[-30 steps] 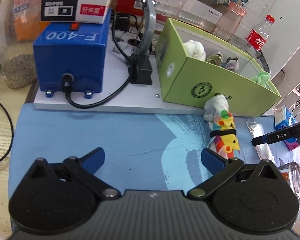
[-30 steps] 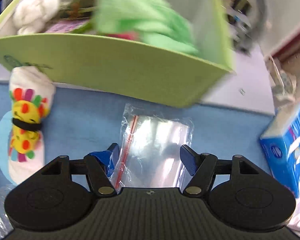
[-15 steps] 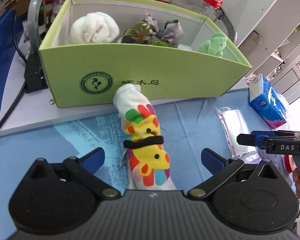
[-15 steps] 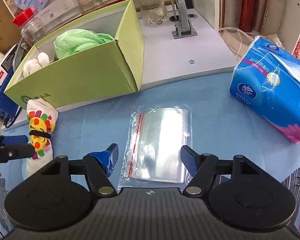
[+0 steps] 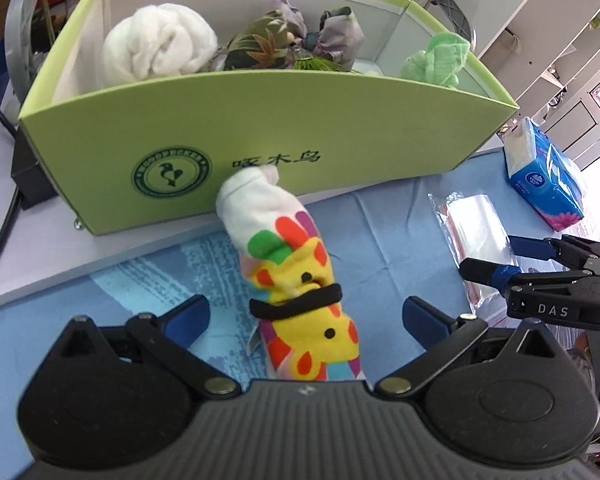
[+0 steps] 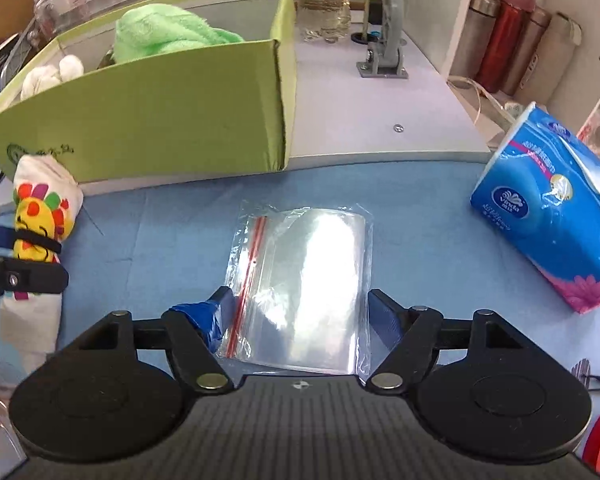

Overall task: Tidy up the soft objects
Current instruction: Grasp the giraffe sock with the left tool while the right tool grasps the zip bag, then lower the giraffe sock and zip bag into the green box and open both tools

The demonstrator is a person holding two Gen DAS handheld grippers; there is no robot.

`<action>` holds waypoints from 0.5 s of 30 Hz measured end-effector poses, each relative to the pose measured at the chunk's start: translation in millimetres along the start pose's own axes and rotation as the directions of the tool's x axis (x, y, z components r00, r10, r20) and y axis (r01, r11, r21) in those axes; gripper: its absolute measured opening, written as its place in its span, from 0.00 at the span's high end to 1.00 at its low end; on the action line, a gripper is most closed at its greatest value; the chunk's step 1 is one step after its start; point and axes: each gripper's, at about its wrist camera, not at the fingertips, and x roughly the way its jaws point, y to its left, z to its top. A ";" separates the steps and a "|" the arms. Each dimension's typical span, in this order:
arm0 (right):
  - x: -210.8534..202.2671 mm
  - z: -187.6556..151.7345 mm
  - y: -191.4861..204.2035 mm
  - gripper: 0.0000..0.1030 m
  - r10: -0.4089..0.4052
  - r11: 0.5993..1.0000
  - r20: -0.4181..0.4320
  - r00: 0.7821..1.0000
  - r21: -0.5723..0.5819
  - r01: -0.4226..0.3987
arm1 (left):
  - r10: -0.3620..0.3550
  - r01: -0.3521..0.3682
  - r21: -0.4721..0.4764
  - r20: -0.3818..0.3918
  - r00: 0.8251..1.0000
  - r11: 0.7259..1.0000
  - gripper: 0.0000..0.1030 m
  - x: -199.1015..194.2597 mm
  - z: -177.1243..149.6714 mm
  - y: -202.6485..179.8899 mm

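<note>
A rolled sock [image 5: 296,280] was framed btwn the left gripper [image 5: 306,312], jaws spread wide, w/o contact. The right gripper [image 6: 300,312] was held, jaws released, over a clear zip bag [image 6: 300,280] beside the green box [image 5: 260,128].

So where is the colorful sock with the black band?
The colorful sock lies on the blue mat, its white end against the green box, between the open left gripper's fingers.

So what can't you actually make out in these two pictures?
- Colourful sock roll: near end hidden behind the left gripper body, left wrist view.
- Green box floor: hidden by its front wall, both views.
- Zip bag: near edge covered by the right gripper, right wrist view.
- Tissue pack: cut off by the right edge, right wrist view.
</note>
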 end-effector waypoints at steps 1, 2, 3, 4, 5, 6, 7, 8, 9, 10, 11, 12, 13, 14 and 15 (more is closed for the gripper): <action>-0.8 -4.0 -1.0 0.39 0.003 1.000 0.022 1.000 -0.008 -0.003 | 0.001 -0.001 0.011 -0.002 1.000 1.000 0.01 0.3 0.3 -0.4; -1.2 -6.9 -1.6 0.39 0.006 1.000 0.038 0.999 -0.021 -0.005 | 0.003 -0.003 0.023 -0.006 1.000 1.000 0.01 0.6 0.4 -1.4; -1.5 -9.8 -3.3 0.38 0.009 1.000 0.056 0.998 -0.015 -0.008 | 0.007 -0.007 0.035 -0.008 1.000 0.999 0.01 1.2 0.1 -2.6; -2.1 -11.9 -3.6 0.37 0.008 1.000 0.069 0.998 -0.020 -0.006 | 0.015 -0.015 0.051 -0.009 1.000 0.999 0.01 2.3 -0.6 -4.7; -2.5 -13.8 -3.2 0.37 0.005 1.000 0.079 0.997 -0.027 -0.003 | 0.023 -0.022 0.067 -0.010 1.000 0.998 0.01 2.7 -1.7 -6.6; -2.7 -14.9 -2.8 0.36 0.004 1.000 0.087 0.996 -0.025 -0.001 | 0.030 -0.029 0.082 -0.010 1.000 0.996 0.01 3.5 -2.3 -8.5; -2.8 -14.7 -0.4 0.35 0.001 1.000 0.090 0.996 -0.027 0.002 | 0.032 -0.031 0.089 -0.009 0.999 0.996 0.01 3.7 -2.6 -9.0; -3.1 -14.7 1.2 0.35 0.001 1.000 0.093 0.996 -0.031 0.002 | 0.029 -0.029 0.089 -0.005 1.000 0.996 0.04 3.1 -3.1 -7.5; -3.2 -15.3 0.6 0.35 0.007 0.999 0.098 0.995 -0.037 -0.003 | 0.030 -0.030 0.093 -0.002 1.000 0.995 0.09 2.4 -3.2 -6.7; -3.7 -15.7 -0.2 0.36 0.020 0.998 0.105 0.994 -0.055 -0.014 | 0.037 -0.037 0.106 0.008 0.999 0.994 0.14 0.8 -3.8 -6.2; -4.1 -16.6 -1.6 0.38 0.038 0.997 0.114 0.993 -0.076 -0.029 | 0.048 -0.050 0.131 0.015 0.999 0.990 0.36 -1.3 -4.1 -7.1; -5.5 -18.1 -3.1 0.43 0.059 0.994 0.126 0.990 -0.099 -0.047 | 0.048 -0.049 0.144 0.015 0.999 0.988 0.57 -3.5 -4.2 -6.4; -5.8 -18.7 -4.6 0.53 0.072 0.992 0.138 0.988 -0.111 -0.056 | 0.044 -0.045 0.140 0.014 0.999 0.989 0.64 -6.1 -3.6 -4.7; -8.5 -20.0 -5.8 0.64 0.085 0.991 0.148 0.985 -0.119 -0.067 | 0.018 -0.018 0.115 0.003 1.000 0.993 0.70 -8.7 -2.6 -0.9; -11.7 -20.2 -8.1 0.82 0.113 0.988 0.145 0.983 -0.118 -0.097 | -0.005 0.004 0.089 0.006 1.000 0.996 0.71 -12.0 -3.3 3.5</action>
